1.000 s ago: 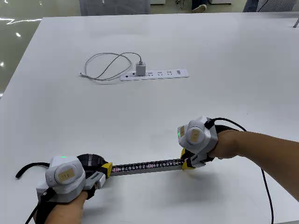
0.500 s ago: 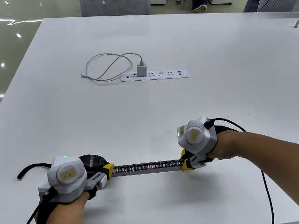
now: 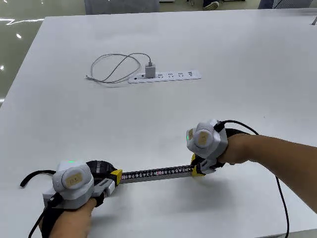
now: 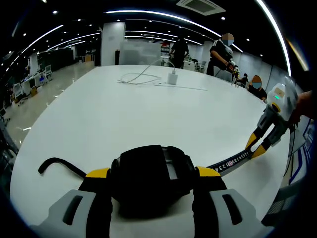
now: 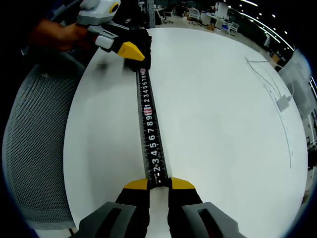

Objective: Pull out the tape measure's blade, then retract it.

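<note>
My left tool (image 4: 152, 172) clamps the tape measure's case (image 3: 99, 168) near the tabletop's (image 3: 198, 44) front edge, my right tool (image 5: 159, 184) pinches the tip of the blade (image 5: 150, 124), drawn partly out between them; I judge retracting remains.

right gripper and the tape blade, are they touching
Touching. In the right gripper view the right gripper has its yellow-tipped jaws pinched on the end of the blade, with no gap visible.

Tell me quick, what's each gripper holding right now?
Left gripper: shut on the tape measure.
Right gripper: shut on the end of the blade.
</note>
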`<action>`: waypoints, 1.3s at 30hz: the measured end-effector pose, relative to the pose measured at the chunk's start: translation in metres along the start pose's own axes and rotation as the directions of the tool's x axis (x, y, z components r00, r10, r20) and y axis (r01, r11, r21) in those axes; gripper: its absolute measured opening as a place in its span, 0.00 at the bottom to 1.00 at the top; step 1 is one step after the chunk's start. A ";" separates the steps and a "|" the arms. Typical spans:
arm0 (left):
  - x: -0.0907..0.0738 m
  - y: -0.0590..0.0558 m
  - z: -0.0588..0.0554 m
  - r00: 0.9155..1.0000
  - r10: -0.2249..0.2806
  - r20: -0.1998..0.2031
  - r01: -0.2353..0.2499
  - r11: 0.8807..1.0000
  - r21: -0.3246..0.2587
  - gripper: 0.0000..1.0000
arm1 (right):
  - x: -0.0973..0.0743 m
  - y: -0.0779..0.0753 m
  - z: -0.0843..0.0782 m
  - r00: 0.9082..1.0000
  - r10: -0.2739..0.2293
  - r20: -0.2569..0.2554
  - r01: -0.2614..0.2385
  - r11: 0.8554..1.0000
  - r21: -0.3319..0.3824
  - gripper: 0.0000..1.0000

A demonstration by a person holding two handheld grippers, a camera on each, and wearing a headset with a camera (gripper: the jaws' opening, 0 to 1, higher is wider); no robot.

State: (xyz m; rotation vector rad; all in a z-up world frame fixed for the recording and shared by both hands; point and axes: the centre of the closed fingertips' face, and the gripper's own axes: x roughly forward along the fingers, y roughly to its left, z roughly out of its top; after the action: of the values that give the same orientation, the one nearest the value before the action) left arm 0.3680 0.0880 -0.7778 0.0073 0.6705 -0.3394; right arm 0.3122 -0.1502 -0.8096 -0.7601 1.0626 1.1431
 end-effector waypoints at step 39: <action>0.000 0.001 -0.001 1.000 -0.021 -0.011 0.020 0.999 -0.031 0.61 | 0.006 0.001 0.015 1.000 -0.019 -0.005 0.019 1.000 0.023 0.10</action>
State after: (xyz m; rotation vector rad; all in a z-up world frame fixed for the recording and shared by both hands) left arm 0.3678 0.0892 -0.7781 -0.0275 0.6874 -0.3487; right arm 0.3151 -0.1347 -0.8099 -0.7536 1.0695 1.1116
